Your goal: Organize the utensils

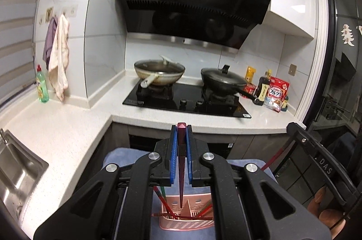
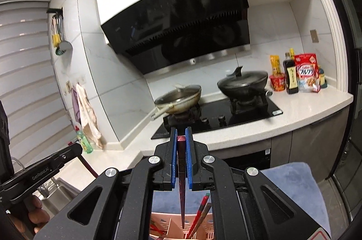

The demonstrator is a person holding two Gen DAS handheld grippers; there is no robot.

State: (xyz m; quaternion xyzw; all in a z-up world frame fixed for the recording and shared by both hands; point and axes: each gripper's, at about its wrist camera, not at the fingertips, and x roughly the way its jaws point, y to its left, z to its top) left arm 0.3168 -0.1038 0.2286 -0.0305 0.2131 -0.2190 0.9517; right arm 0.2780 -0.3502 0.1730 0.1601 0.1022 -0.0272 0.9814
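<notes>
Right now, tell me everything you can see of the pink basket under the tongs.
The pink basket looks like plastic, with round holes in its walls and a slotted front. A divider splits it into compartments. It stands upright on a blue cloth. Red and green chopsticks lean inside it. A dark red chopstick hangs above, its tip just over the basket.

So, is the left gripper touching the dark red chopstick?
Touching. In the left wrist view the left gripper is shut on the dark red chopstick, both blue pads pressing its sides.

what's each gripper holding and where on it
Each hand-held gripper, left and right, clamps one dark red chopstick near its thick top end, tip hanging down.
</notes>
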